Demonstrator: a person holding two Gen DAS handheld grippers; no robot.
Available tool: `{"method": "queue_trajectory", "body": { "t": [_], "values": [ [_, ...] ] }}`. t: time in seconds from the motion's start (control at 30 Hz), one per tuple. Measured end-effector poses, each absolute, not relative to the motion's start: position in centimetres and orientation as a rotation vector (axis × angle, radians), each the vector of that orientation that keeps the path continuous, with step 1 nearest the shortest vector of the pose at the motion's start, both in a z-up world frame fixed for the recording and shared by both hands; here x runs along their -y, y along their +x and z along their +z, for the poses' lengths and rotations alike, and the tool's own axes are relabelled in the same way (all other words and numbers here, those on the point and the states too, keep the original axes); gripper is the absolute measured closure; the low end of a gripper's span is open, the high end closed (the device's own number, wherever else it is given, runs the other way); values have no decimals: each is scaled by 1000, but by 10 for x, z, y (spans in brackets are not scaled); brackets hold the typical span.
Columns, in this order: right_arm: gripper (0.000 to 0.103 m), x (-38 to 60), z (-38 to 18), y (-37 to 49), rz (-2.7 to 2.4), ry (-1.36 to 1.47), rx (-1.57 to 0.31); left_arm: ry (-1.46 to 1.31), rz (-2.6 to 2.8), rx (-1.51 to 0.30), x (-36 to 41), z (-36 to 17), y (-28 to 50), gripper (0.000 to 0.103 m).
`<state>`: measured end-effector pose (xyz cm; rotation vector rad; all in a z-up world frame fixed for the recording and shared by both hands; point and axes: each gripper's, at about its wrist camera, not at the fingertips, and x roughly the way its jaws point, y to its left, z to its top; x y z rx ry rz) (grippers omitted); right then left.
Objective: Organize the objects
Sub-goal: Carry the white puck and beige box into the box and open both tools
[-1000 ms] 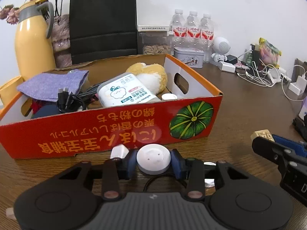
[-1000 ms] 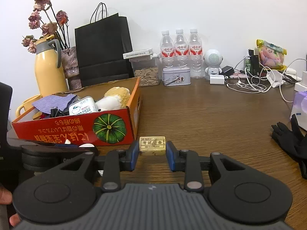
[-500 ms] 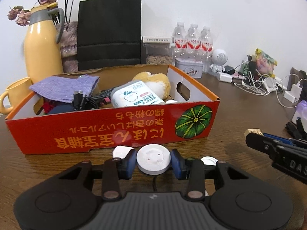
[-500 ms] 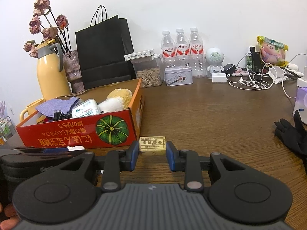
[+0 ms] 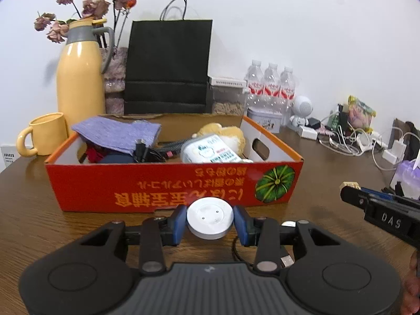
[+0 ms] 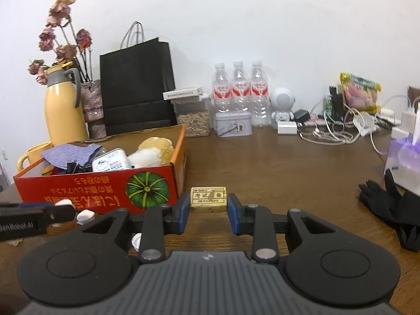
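Observation:
My left gripper point(image 5: 210, 221) is shut on a round white charger puck point(image 5: 210, 218), whose dark cable hangs below it, held above the table in front of the red cardboard box point(image 5: 157, 189). The box holds a purple cloth point(image 5: 118, 134), a wipes pack point(image 5: 210, 152), a plush toy point(image 5: 223, 134) and black cables. My right gripper point(image 6: 208, 207) is shut on a small yellowish eraser point(image 6: 208, 199) with printed characters, just right of the box point(image 6: 78, 189). In the left wrist view the right gripper's tip point(image 5: 367, 202) reaches in from the right.
A yellow jug point(image 5: 78, 86), yellow mug point(image 5: 44, 134), black paper bag point(image 5: 168, 65), water bottles point(image 6: 239, 92), a tin point(image 6: 233, 124) and tangled chargers point(image 6: 341, 128) line the back. Black gloves point(image 6: 393, 207) lie at right. Small white items point(image 6: 85, 215) rest by the box front.
The left gripper has risen and drawn back from the box with the puck, so the box now looks farther and lower. The right gripper has stayed put with the eraser.

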<state>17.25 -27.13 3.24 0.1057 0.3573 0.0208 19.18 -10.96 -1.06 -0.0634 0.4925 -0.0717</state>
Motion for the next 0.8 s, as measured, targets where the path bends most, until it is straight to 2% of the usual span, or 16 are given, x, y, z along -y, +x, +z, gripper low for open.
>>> {"method": "queue_trajectory", "body": {
  "t": [0.4,0.8],
  "values": [
    [72,239,56,183,91,39,-309,-84,-19,-410,75,18,205,65],
    [72,195,82,232,159,15,-268,-107,31,-362,41,35,239,65]
  ]
}}
